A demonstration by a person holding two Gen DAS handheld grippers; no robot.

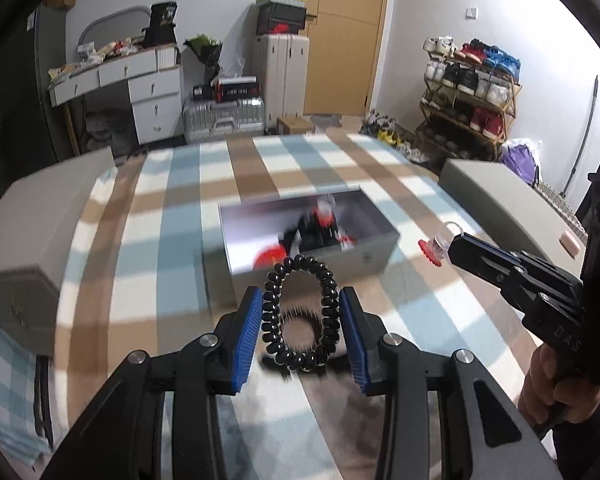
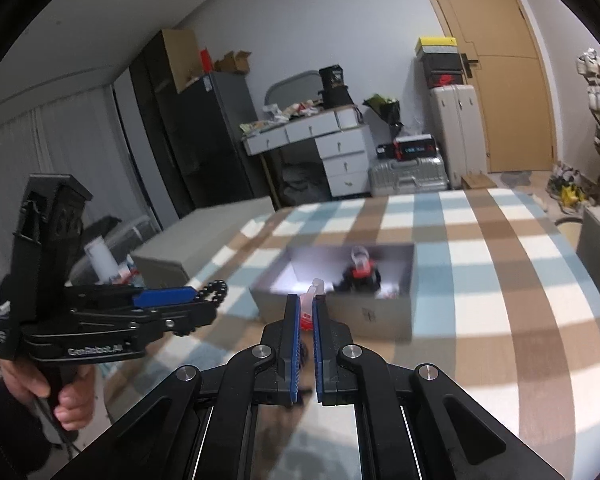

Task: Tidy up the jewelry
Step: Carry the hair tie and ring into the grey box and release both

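My left gripper is shut on a black beaded bracelet, held above the checked tablecloth in front of an open grey box. The box holds black and red jewelry. My right gripper is shut on a clear and red hair clip, also held in the air near the box. In the left wrist view the right gripper is at the right with the clip. In the right wrist view the left gripper is at the left with the bracelet.
The table has a blue, brown and white checked cloth. A grey box lid lies at the left and another grey piece at the right. Behind are a desk with drawers, suitcases, a shoe rack.
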